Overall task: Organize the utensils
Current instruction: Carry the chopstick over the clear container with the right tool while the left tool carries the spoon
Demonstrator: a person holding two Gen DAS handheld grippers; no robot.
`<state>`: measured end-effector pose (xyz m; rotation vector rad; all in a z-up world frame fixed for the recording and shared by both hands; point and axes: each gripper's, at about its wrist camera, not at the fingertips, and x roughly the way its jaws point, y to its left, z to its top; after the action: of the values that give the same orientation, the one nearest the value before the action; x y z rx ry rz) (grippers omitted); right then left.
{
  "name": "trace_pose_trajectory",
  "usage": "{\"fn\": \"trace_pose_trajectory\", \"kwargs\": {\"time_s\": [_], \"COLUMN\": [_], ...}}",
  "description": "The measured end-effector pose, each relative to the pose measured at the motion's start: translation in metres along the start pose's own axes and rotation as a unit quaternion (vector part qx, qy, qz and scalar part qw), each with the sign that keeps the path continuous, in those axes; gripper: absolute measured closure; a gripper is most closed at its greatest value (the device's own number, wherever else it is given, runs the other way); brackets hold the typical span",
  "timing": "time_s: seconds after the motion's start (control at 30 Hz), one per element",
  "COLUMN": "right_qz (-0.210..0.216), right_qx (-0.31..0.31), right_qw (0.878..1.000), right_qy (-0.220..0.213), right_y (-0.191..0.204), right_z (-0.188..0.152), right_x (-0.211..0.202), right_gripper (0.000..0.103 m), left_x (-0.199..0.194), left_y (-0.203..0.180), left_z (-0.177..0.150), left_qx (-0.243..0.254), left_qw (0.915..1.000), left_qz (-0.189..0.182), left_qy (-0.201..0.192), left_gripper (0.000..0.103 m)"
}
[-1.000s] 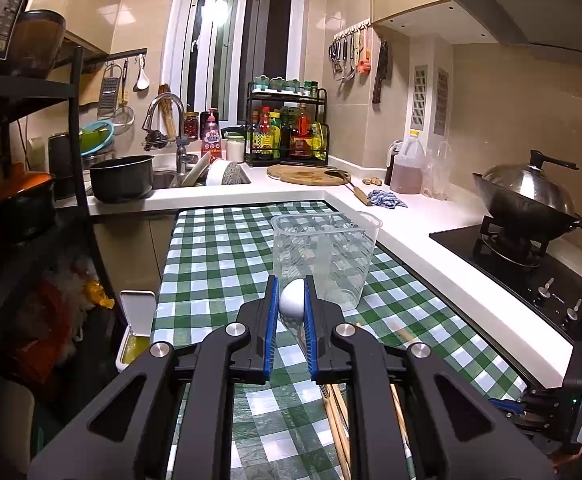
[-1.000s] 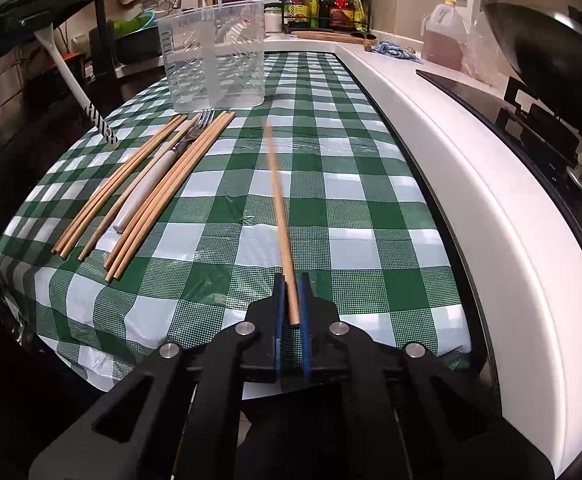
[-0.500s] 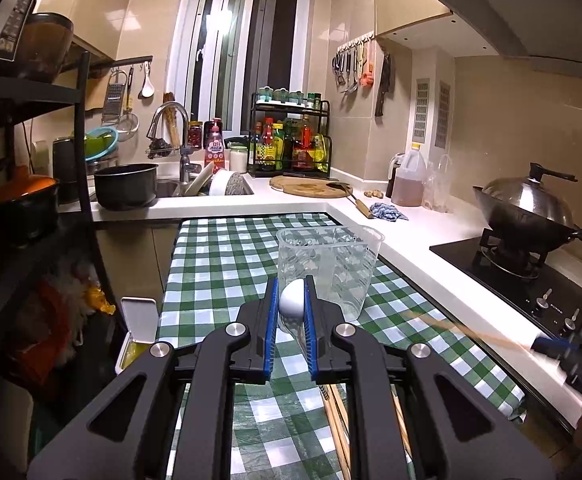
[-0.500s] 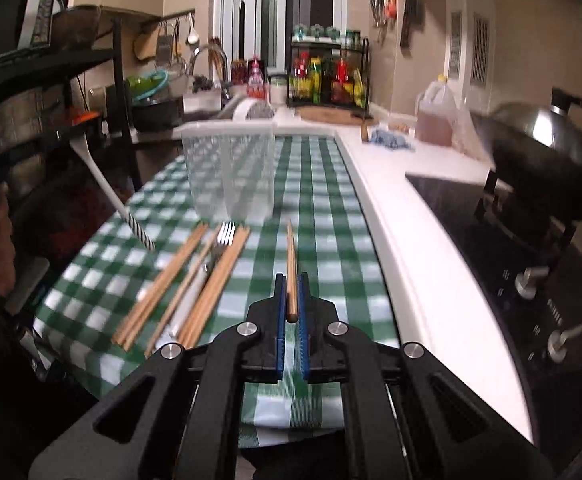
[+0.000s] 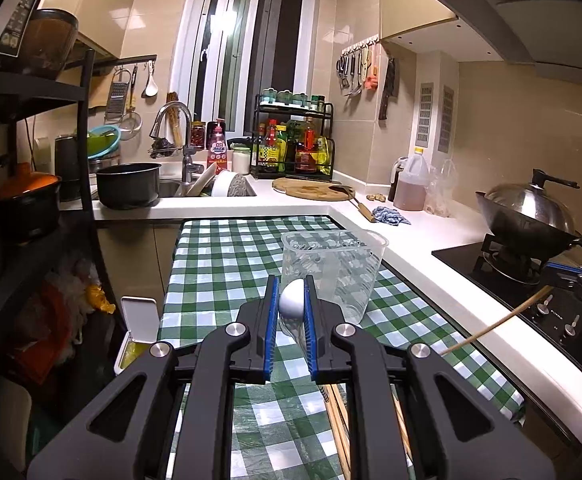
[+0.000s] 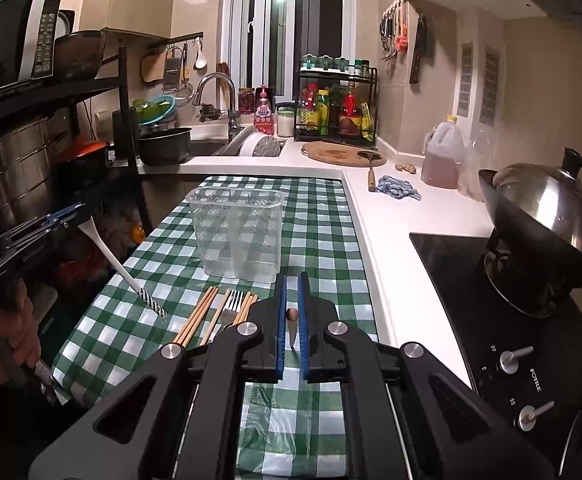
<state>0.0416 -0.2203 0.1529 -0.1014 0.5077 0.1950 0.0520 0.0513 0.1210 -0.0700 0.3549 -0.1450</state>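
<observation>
Clear plastic holder [image 6: 237, 234] on checked table [image 6: 319, 216], apparently empty; sorting barely begun. Chopsticks and fork [image 6: 233, 306] lie flat before it.

Left hand-held gripper [image 5: 291, 308] clamped on white spoon [image 5: 292, 302]; right hand-held gripper [image 6: 291, 316] clamped on single chopstick [image 6: 291, 315].

Right view alone shows spoon's striped handle and fork; left view alone shows chopstick's full length.
</observation>
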Motion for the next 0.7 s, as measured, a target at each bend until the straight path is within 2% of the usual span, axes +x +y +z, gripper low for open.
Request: {"fn": "trace_pose_trajectory", "kwargs": {"time_s": [0.23, 0.33, 0.43, 0.6, 0.7], "right_qz": [0.001, 0.012, 0.018, 0.013, 0.013], "right_qx": [-0.006, -0.008, 0.004, 0.015, 0.009], "right_qw": [1.000, 1.000, 1.000, 1.000, 1.000], "right_qy": [-0.023, -0.008, 0.022, 0.014, 0.025], "right_y": [0.005, 0.007, 0.004, 0.004, 0.007], "right_z": [0.037, 0.054, 0.056, 0.051, 0.038], "right_x": [0.000, 0.011, 0.032, 0.036, 0.043], "right_gripper": [0.097, 0.097, 0.097, 0.097, 0.097], "left_x": [0.000, -0.001, -0.001, -0.001, 0.000], "left_y": [0.000, -0.001, 0.000, 0.000, 0.001], "left_z": [0.000, 0.001, 0.000, 0.000, -0.002], "left_qx": [-0.001, -0.002, 0.000, -0.001, -0.003], "left_qw": [1.0000, 1.0000, 1.0000, 1.0000, 1.0000], "left_qz": [-0.001, -0.004, -0.004, -0.004, -0.005], "left_qy": [-0.001, -0.001, -0.001, -0.001, 0.001], "left_gripper": [0.091, 0.091, 0.091, 0.091, 0.091]}}
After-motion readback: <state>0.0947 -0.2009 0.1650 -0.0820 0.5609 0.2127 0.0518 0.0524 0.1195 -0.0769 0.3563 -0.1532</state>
